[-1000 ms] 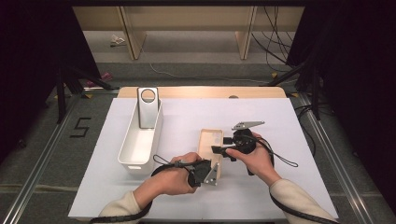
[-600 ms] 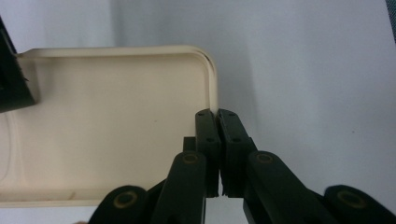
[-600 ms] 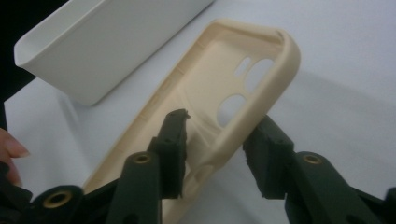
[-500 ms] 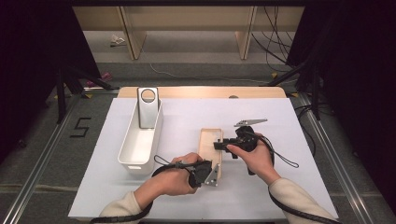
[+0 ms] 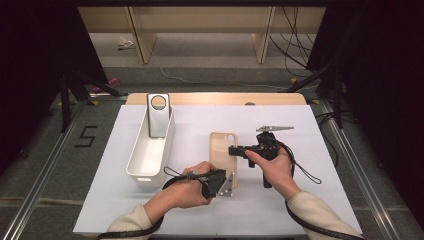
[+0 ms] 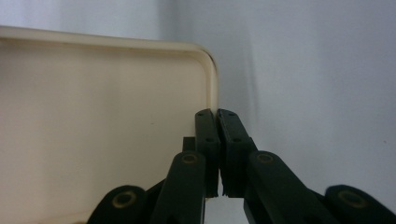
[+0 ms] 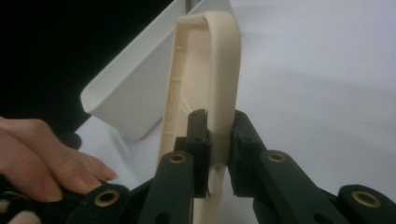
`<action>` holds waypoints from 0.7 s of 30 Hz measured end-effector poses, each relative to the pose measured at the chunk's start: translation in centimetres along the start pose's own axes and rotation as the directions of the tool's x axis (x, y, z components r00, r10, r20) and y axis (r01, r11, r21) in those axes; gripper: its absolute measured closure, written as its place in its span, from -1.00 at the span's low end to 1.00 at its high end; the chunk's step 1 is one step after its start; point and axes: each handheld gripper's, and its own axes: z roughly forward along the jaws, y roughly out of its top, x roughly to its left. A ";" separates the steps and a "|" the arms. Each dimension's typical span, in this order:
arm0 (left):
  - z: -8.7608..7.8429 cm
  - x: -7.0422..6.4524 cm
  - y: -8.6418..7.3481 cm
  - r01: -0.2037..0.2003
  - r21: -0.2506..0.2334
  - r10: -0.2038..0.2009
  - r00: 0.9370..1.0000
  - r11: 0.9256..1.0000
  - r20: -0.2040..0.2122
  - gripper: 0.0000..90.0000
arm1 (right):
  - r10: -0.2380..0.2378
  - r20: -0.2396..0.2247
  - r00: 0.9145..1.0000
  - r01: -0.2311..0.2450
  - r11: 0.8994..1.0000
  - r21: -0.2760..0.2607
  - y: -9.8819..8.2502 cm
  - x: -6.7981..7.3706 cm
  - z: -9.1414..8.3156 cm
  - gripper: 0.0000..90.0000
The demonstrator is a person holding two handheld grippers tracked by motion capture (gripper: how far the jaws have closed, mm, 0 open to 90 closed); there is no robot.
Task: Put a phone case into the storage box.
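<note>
Both grips look set: the left hand-held gripper (image 6: pixel 217 154) pinches the cream phone case (image 5: pixel 223 150) by its near rim, while the right hand-held gripper (image 7: pixel 217 154), jaws just closing, clamps its side edge; lifting toward the white bin (image 5: pixel 150 150) probably remains.

Smooth matt cream plastic phone case (image 5: pixel 223 150), white paper table cover (image 5: pixel 300 210).

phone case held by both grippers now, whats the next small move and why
Probably lift the cream phone case slightly off the white table cover, both hands together. The left gripper is shut on its edge near a corner, and the right gripper, whose jaws have just been closing, pinches the side rim. The white bin lies to the left, a likely destination.
</note>
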 end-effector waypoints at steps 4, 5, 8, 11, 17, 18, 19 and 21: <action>-0.4 0.4 -0.2 0.059 -0.071 -0.060 0.998 0.996 -0.013 0.77 | -0.043 0.022 0.999 0.043 0.999 -0.018 0.3 0.4 -0.4 0.81; -0.7 0.5 -0.3 0.080 -0.095 -0.082 0.997 0.992 -0.012 0.71 | -0.055 0.040 0.998 0.056 0.998 -0.025 0.3 0.5 -0.6 0.81; -1.5 1.2 -0.4 0.156 -0.171 -0.163 0.986 0.973 -0.032 0.42 | -0.064 0.047 0.997 0.066 0.997 -0.038 0.4 0.3 -0.8 0.81; -2.2 1.9 -0.8 0.243 -0.257 -0.268 0.961 0.935 -0.066 0.11 | -0.072 0.054 0.996 0.074 0.996 -0.045 0.4 0.1 -1.1 0.81; -3.2 3.2 -1.9 0.361 -0.362 -0.441 0.882 0.859 -0.166 -0.37 | -0.101 0.069 0.992 0.105 0.992 -0.062 0.5 0.1 -1.4 0.80; -3.3 3.3 -2.1 0.374 -0.378 -0.463 0.868 0.847 -0.179 -0.45 | -0.106 0.073 0.992 0.111 0.992 -0.064 0.5 0.1 -1.4 0.80; -3.4 3.4 -2.2 0.390 -0.396 -0.488 0.853 0.831 -0.184 -0.50 | -0.111 0.078 0.991 0.117 0.991 -0.070 0.5 0.0 -1.4 0.80; -3.7 3.7 -2.5 0.427 -0.435 -0.541 0.822 0.793 -0.180 -0.59 | -0.118 0.082 0.990 0.125 0.989 -0.077 0.5 0.0 -1.4 0.80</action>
